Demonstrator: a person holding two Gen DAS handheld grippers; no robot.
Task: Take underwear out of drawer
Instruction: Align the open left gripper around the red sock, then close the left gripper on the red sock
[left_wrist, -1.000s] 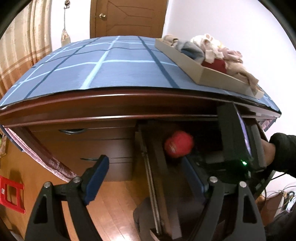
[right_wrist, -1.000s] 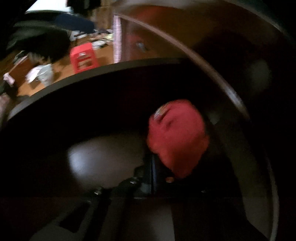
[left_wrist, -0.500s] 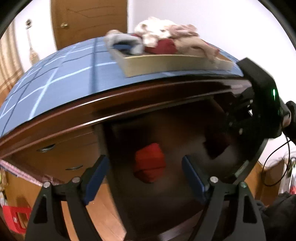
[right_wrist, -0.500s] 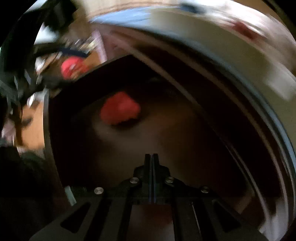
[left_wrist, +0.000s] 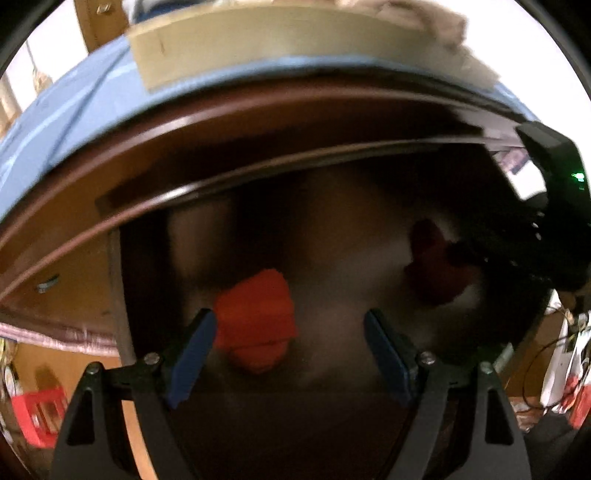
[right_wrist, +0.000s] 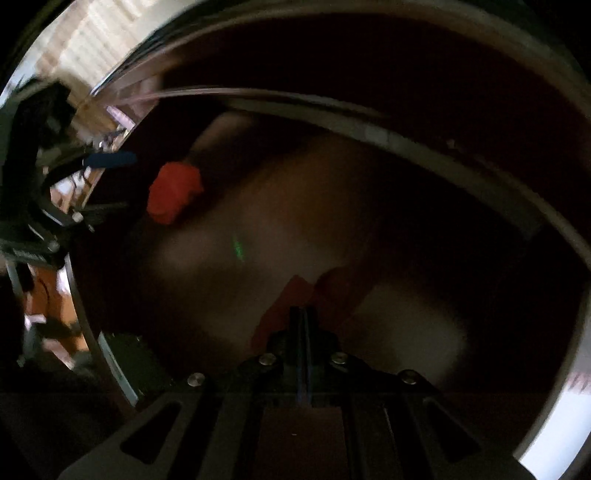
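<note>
Dark wooden drawer (left_wrist: 122, 280) stands pulled out under the brown wooden desk (left_wrist: 155, 147); interior dim, both views blurred.

Bright red folded underwear (left_wrist: 255, 325) lies on the drawer floor toward its left side. Seen from the left wrist, it sits between the blue pads of the left gripper (left_wrist: 288, 347), nearer the left pad. Jaws wide apart; pads do not press on the cloth. Whether the left pad touches it cannot be told through the blur. The right wrist view shows the same bundle (right_wrist: 173, 192) at far left, with one blue pad of the left gripper (right_wrist: 110, 159) just above it.

A second, darker red cloth piece (left_wrist: 436, 269) lies toward the right side of the drawer, well apart from the bright bundle. The right gripper's black body reaches in from the right edge, its tip at that dark cloth. In the right wrist view the right gripper (right_wrist: 303, 314) has its jaws closed together, with dark red cloth (right_wrist: 332, 291) directly ahead of the tip. Whether any fabric is pinched cannot be told.

On the desk top: blue checked cloth cover (left_wrist: 66, 110), and on it a shallow beige cardboard tray (left_wrist: 258, 40) with pale garments heaped in it.

Red plastic stool (left_wrist: 37, 410) on the wooden floor, lower left.
</note>
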